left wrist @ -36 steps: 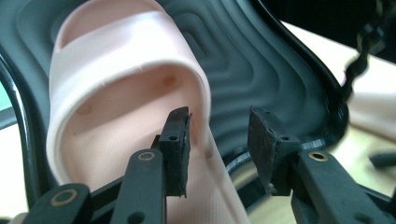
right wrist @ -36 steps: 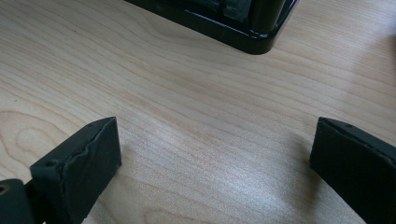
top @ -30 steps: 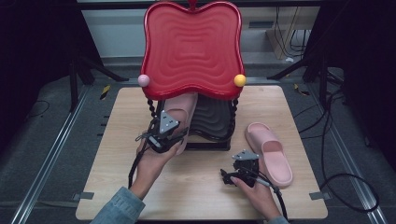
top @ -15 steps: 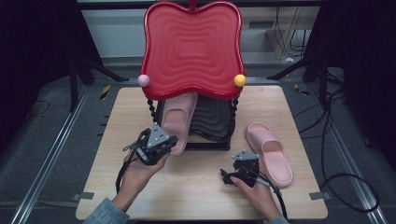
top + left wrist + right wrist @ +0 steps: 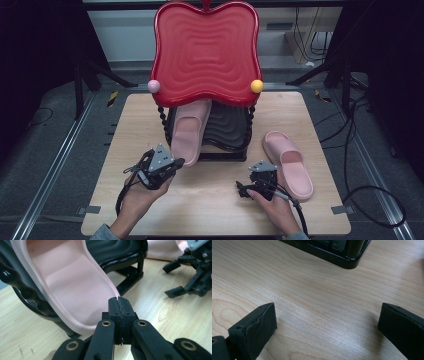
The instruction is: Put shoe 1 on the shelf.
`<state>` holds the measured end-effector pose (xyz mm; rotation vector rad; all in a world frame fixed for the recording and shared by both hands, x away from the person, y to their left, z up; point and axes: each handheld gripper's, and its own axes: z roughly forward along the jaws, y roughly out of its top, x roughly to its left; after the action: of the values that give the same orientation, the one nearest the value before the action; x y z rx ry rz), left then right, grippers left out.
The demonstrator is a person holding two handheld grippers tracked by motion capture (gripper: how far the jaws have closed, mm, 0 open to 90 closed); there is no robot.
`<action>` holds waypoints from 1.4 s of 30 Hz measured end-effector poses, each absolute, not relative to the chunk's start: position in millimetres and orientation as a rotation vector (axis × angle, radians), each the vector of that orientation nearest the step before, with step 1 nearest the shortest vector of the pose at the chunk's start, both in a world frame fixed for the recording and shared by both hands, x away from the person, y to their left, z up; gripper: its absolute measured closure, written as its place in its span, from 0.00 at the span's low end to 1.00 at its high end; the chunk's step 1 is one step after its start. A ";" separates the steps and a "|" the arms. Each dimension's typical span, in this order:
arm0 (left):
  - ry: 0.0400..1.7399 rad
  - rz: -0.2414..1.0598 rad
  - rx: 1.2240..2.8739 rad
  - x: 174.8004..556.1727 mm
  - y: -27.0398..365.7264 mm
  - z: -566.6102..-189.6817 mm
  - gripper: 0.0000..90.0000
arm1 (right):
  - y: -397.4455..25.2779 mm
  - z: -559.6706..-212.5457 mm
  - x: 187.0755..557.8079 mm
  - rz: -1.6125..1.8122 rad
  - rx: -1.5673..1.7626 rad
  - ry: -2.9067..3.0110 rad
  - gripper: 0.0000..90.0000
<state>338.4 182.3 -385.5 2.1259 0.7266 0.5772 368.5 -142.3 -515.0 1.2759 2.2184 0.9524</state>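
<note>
2 pink slippers, 1 on the rack, 1 on the wood

dark floor and black stands sit all around a pale wood worktop [image 5: 220, 200]. at the back of it stands a small black shoe rack [image 5: 227, 131] with a big wavy red tray [image 5: 206, 50] on top.

1 pink slipper [image 5: 189, 131] lies on the left side of the rack. its long way runs from the back of the worktop to the front. the toe end is tucked under the red tray and the heel end hangs off the front of the rack, toward the person.

the left claw [image 5: 172, 166] is just in front of that heel, very close. in the left gripper view its 2 jaws are pressed flat together with nothing between them, and the slipper heel [image 5: 75, 290] sits right past the tips. i cannot tell if the tips touch it.

the other pink slipper [image 5: 290, 161] lies flat on the wood, to the right of the rack. its long way also runs back to front, leaning a bit, with the strap end farther away and the heel near the front right.

the right claw [image 5: 254, 187] is low over the wood, just left of that slipper's heel. its jaws are spread wide and hold nothing. the right hand is the nearer 1, so i think this slipper is its job. the claw would have to turn to the right to reach it.
</note>
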 end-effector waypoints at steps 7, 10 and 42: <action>0.699 0.554 2.176 332.2 178.7 -397.4 1.00 | -142.3 -515.0 368.5 0.952 1.277 2.218 0.02; 0.689 0.545 2.203 334.3 175.8 -402.9 1.00 | -142.3 -515.0 368.5 0.952 1.276 2.218 0.02; 0.740 0.503 2.242 376.3 159.6 -412.0 1.00 | -142.3 -515.0 368.5 0.952 1.276 2.218 0.02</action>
<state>376.3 159.6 -412.0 2.2419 0.7401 0.5028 368.5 -142.3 -515.0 1.2757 2.2182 0.9523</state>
